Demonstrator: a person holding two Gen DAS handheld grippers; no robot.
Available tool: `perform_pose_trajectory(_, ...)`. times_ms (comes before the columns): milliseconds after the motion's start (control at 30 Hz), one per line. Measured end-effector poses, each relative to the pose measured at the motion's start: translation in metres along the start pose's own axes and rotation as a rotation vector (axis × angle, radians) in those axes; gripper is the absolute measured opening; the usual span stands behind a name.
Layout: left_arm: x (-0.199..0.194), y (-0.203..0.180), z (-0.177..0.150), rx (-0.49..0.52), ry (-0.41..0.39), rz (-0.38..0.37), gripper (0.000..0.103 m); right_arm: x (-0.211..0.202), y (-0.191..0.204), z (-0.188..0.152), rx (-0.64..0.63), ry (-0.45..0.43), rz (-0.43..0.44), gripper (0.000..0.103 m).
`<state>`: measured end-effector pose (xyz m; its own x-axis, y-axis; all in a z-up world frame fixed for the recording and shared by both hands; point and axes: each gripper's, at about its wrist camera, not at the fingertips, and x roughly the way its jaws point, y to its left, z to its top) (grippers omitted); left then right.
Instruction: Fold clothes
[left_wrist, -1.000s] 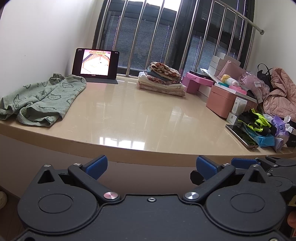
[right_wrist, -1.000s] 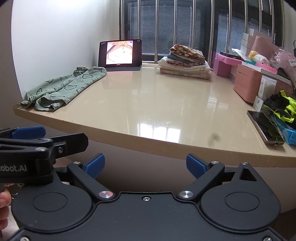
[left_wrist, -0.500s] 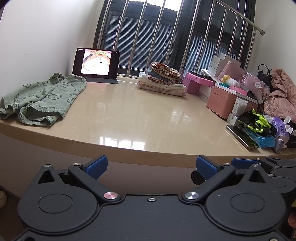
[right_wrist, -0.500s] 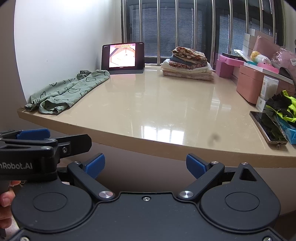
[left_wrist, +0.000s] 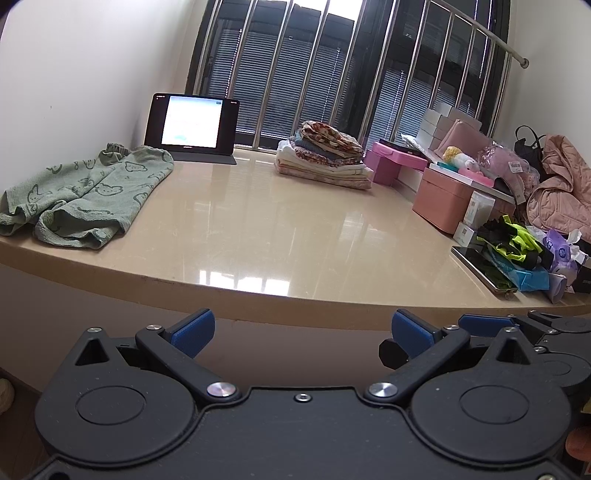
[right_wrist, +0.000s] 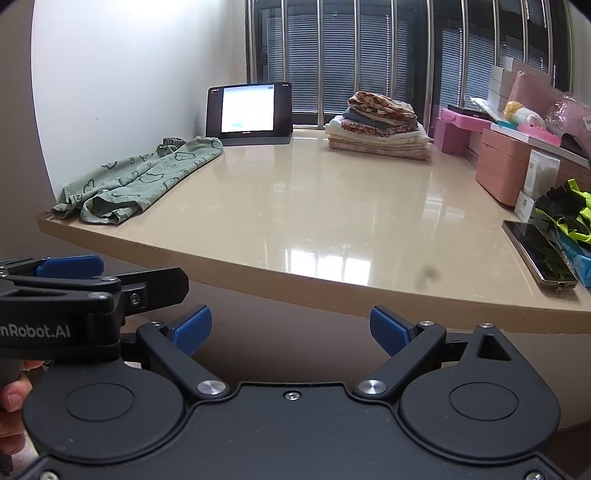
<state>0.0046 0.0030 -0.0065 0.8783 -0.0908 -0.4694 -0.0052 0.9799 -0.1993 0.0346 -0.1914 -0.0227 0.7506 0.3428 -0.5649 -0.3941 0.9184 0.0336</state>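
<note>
Left wrist view: a crumpled green garment printed with bear faces lies at the far left edge of a glossy beige worktop, against the white wall. Behind it a tablet stands lit. Toward the middle back, by the barred window, sits a stack of folded clothes. Pink boxes line the right side, and a phone lies near the front right corner. In the foreground, below the worktop's edge, the left tongs are spread wide, gripping nothing. The right wrist view shows the same layout, with the garment well apart from the right tongs, which also gape wide with nothing between them, held short of the worktop's front edge.
</note>
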Motion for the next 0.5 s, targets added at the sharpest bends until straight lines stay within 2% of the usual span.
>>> perform_pose_trajectory(500, 0.0008, -0.0003, -0.0016, 0.003, 0.012, 0.004, 0.103, 0.0002, -0.0041, -0.0040, 0.025, -0.003, 0.017, 0.095)
